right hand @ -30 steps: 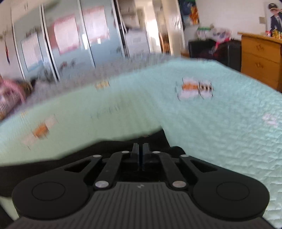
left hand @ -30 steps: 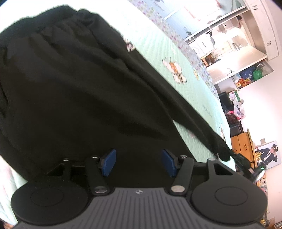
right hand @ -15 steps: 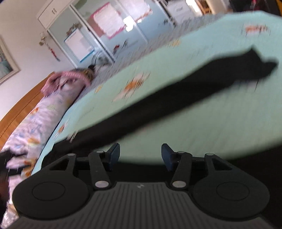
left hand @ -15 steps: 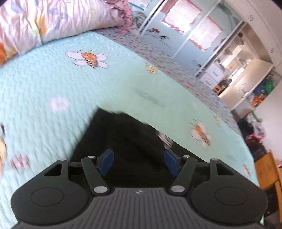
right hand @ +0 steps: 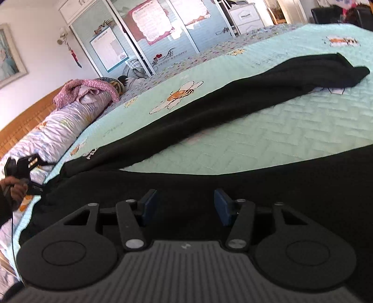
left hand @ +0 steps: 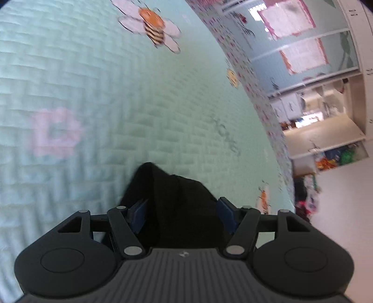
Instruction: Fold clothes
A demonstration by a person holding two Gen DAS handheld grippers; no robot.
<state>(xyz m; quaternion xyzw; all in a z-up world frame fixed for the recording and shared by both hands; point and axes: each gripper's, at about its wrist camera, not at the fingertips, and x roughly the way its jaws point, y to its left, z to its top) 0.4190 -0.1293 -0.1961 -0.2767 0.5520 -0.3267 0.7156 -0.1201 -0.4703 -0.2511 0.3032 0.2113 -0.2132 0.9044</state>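
Bedspread point(right hand: 268, 139) carries black garment point(right hand: 221, 109) beside pillows point(right hand: 53, 125); left gripper point(left hand: 181, 212) released, right gripper point(right hand: 184, 207) fingers opening, pads clear of cloth.

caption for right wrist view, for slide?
Right gripper, fingers opening, over black garment stretched across the mint bee-print bedspread.

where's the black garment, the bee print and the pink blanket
black garment point(right hand: 233, 109), right wrist view, middle of its long stretched part
bee print point(left hand: 151, 21), left wrist view, its striped orange body
pink blanket point(right hand: 79, 89), right wrist view, crumpled top by the headboard
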